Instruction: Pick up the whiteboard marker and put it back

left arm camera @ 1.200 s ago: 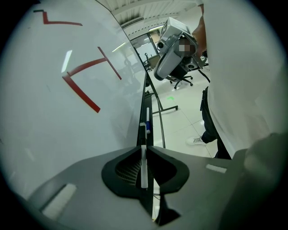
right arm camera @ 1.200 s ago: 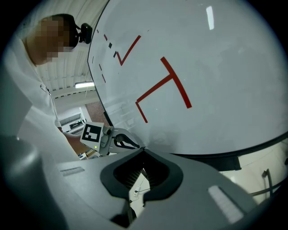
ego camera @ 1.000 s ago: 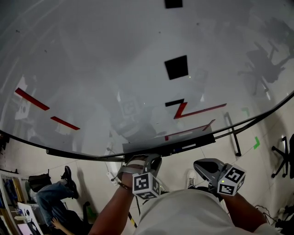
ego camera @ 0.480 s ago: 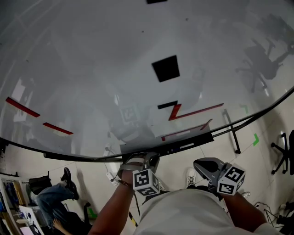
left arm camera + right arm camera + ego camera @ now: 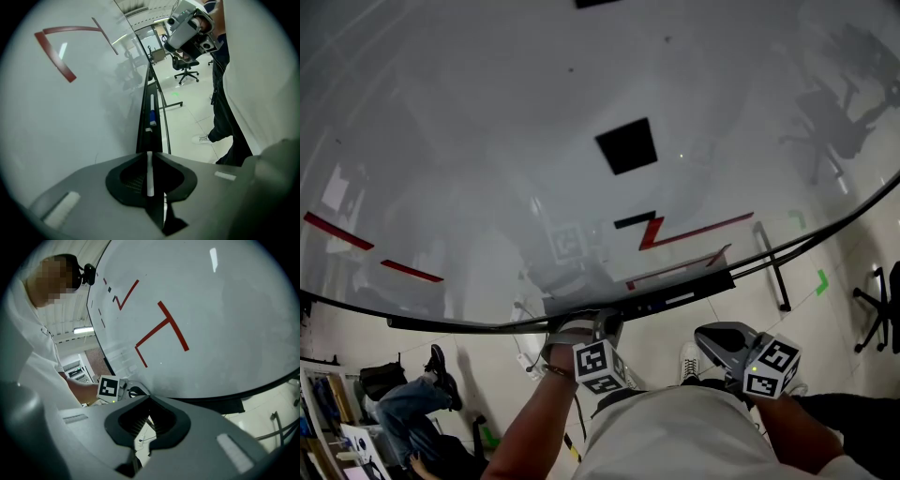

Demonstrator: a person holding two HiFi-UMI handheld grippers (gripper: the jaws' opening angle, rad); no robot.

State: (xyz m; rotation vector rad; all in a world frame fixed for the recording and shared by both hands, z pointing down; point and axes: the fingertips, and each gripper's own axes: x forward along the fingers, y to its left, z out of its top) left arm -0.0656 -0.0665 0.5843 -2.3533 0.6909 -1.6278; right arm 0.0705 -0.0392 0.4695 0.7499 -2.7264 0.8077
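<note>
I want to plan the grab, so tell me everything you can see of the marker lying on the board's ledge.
The marker is a slim stick: a white barrel with a blue section at its near end, plastic by its look. It lies flat and lengthwise on the dark ledge along the whiteboard, with nothing gripping it. Any print is too small to read.

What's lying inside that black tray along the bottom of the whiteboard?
A whiteboard marker, white with a blue section, lies lengthwise in the tray. The tray's nearest stretch is covered by the left gripper, so anything lying there cannot be seen.
</note>
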